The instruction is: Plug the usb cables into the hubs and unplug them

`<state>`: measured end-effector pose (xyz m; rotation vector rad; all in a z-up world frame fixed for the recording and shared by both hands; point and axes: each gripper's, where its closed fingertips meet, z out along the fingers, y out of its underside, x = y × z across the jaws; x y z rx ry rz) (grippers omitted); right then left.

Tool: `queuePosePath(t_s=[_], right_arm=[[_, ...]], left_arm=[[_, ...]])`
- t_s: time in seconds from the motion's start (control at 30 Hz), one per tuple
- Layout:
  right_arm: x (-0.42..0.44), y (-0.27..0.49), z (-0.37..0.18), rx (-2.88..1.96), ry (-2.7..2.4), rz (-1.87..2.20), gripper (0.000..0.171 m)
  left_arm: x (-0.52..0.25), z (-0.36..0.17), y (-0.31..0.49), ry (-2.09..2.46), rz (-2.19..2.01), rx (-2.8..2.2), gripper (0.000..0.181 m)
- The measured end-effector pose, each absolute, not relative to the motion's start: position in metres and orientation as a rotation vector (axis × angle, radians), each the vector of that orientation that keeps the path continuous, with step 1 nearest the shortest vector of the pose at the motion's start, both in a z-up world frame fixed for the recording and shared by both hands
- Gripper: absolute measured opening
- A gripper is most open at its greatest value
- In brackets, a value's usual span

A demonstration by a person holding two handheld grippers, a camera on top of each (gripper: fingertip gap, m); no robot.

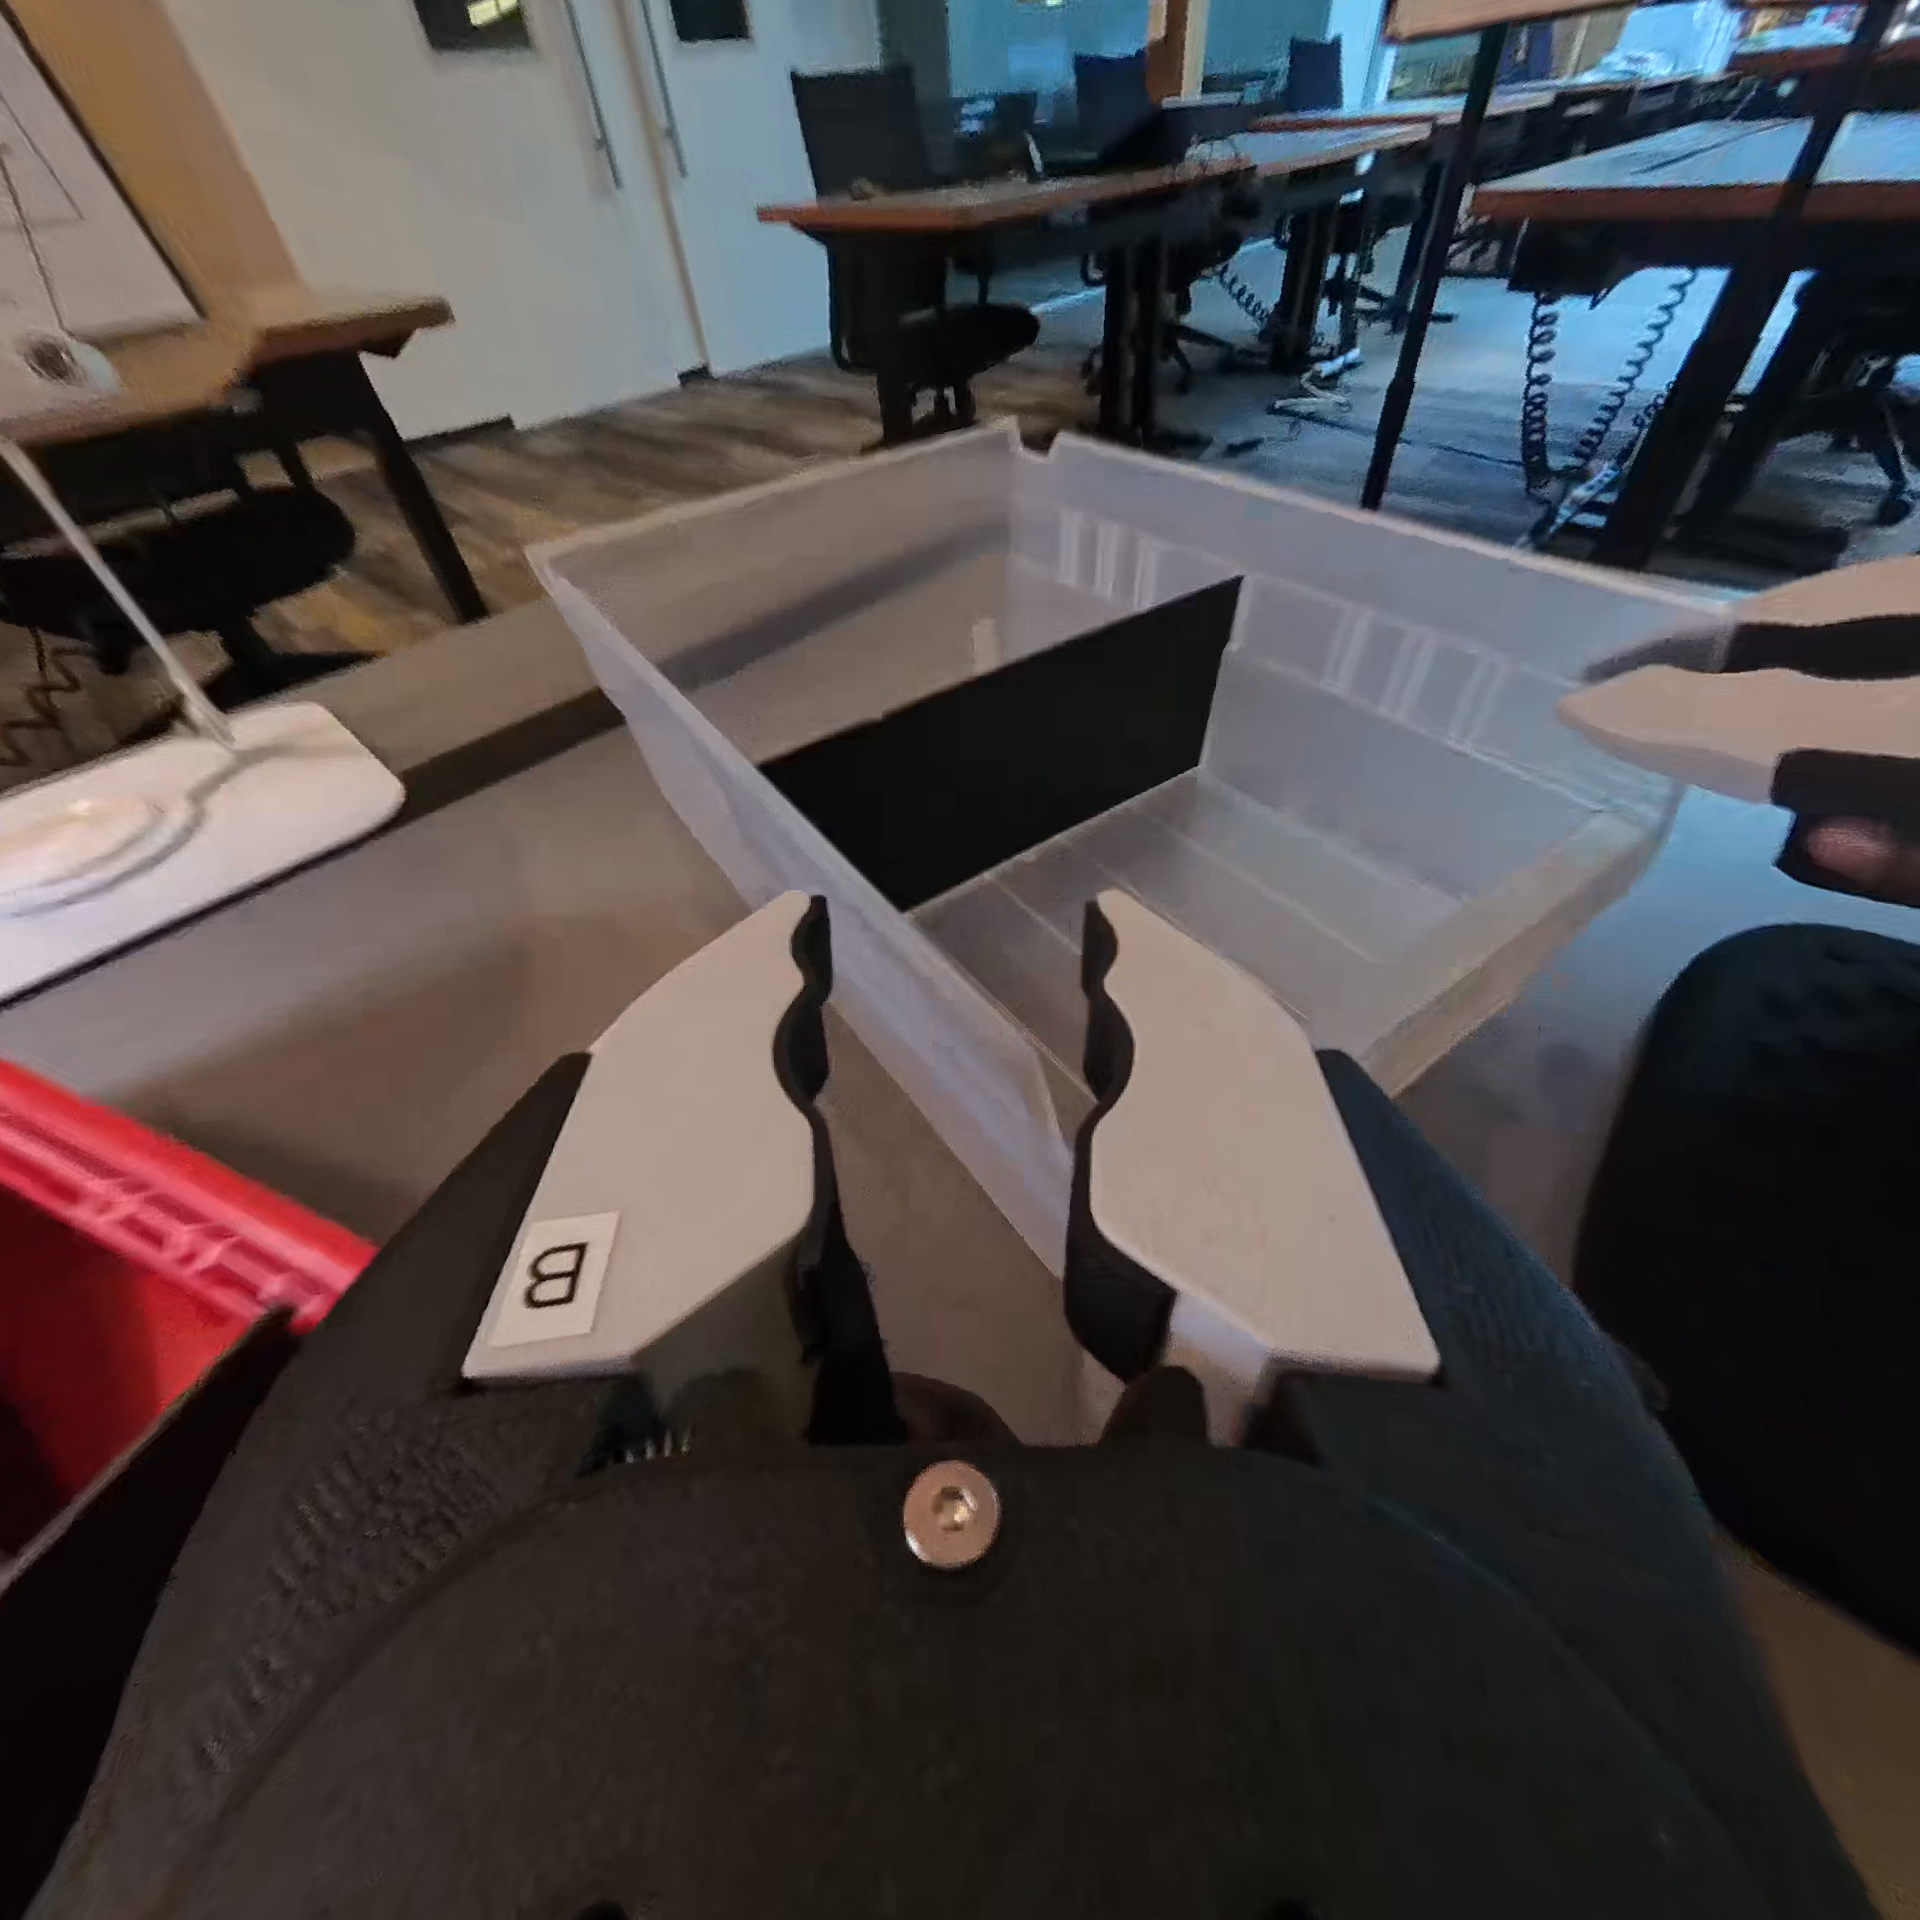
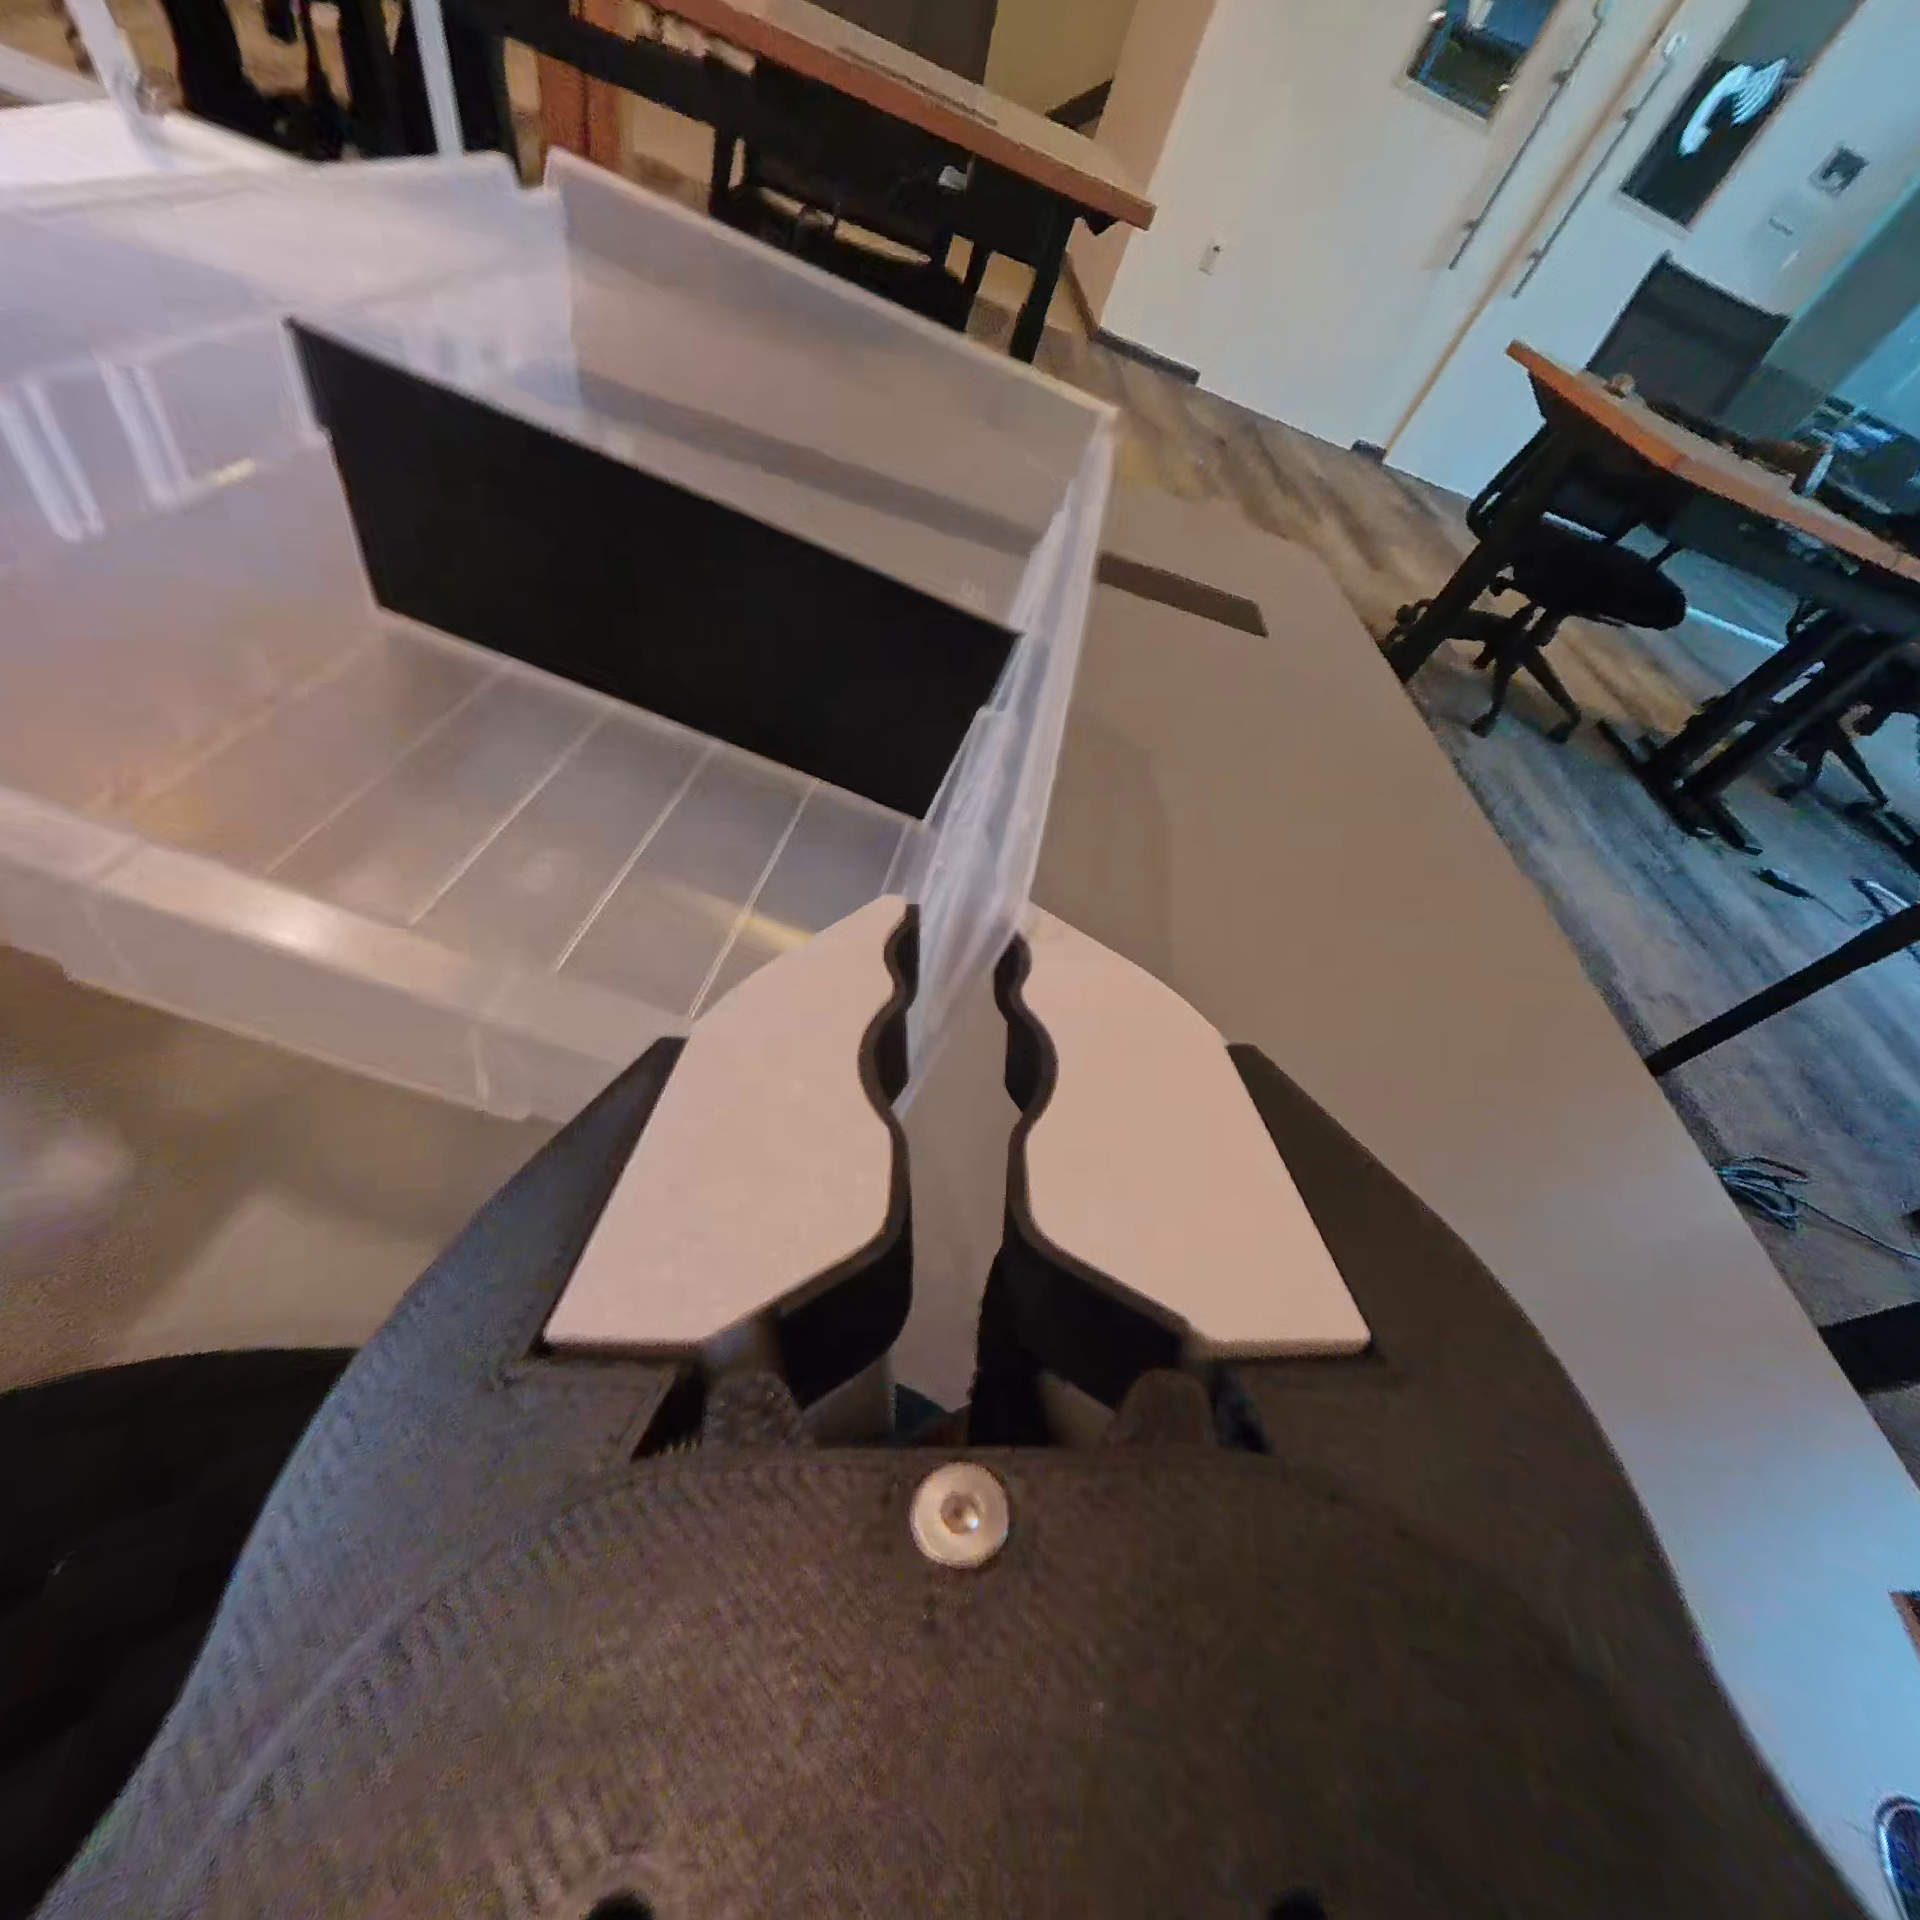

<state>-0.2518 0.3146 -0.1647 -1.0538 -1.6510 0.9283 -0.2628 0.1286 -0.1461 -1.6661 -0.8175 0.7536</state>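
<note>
A clear bin with a black divider is sitting on the grey bench. The left claw is straddling the bin's near-left wall, gaping wide. The right claw is narrowed around the bin's side wall; whether it is gripping, I cannot tell. No cables or hubs are showing.

Open-plan office. Rows of wood-topped desks on black frames well beyond jaws, black office chairs tucked under, coiled cables hanging from desk at far right. White doors with long handles ahead-left. Wood-look floor. Grey worktop directly under jaws.
</note>
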Motion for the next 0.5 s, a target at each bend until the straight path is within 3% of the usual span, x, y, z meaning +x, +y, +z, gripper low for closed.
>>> queuePosePath(t_s=[0.07,0.17,0.3,0.4,0.5], right_arm=[[-0.250,0.321,-0.152,-1.051,-1.568,0.996,0.021],[-0.240,0.324,-0.117,-0.942,-1.395,1.185,0.047],[-0.217,0.279,-0.098,-0.884,-1.655,1.378,0.050],[-0.191,0.206,-0.121,-0.671,-2.135,1.411,0.050],[-0.188,0.170,-0.165,-0.485,-2.442,1.100,0.056]], left_arm=[[-0.247,-0.129,0.116,-0.774,0.787,-1.653,0.053],[-0.215,-0.120,0.091,-0.734,0.729,-1.736,0.059],[-0.186,-0.151,0.033,-0.775,0.696,-2.004,0.062],[-0.178,-0.191,-0.007,-0.857,0.694,-2.232,0.062],[-0.178,-0.221,-0.041,-0.902,0.747,-2.448,0.044]])
